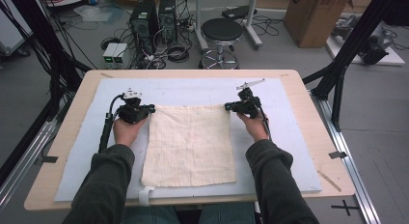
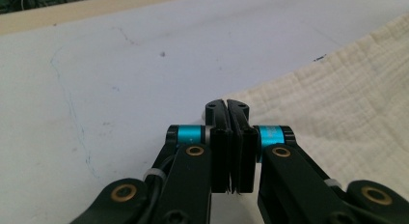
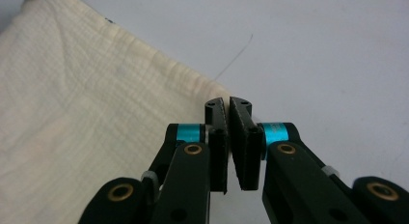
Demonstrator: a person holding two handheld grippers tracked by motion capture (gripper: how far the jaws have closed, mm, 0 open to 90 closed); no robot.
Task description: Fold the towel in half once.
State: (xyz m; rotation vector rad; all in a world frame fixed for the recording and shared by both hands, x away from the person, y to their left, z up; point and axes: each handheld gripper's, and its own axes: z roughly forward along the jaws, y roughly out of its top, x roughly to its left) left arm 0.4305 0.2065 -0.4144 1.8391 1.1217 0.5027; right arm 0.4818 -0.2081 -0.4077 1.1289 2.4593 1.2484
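Observation:
A cream waffle-weave cloth (image 1: 190, 147) lies flat and square on the pale blue mat (image 1: 193, 88). My left gripper (image 1: 152, 108) is at the cloth's far left corner. In the left gripper view the gripper (image 2: 226, 104) has its jaws pressed together where the cloth (image 2: 337, 89) comes to a point. My right gripper (image 1: 226, 106) is at the far right corner. In the right gripper view the gripper (image 3: 227, 102) is likewise shut at the tip of the cloth (image 3: 72, 89). Each pair of jaws appears to pinch its corner.
The mat covers most of a wooden table (image 1: 308, 113). On the floor beyond stand a black stool (image 1: 221, 33), computer towers (image 1: 153, 19) with loose cables and a cardboard box (image 1: 316, 16). A black frame leg (image 1: 340, 74) rises at the right.

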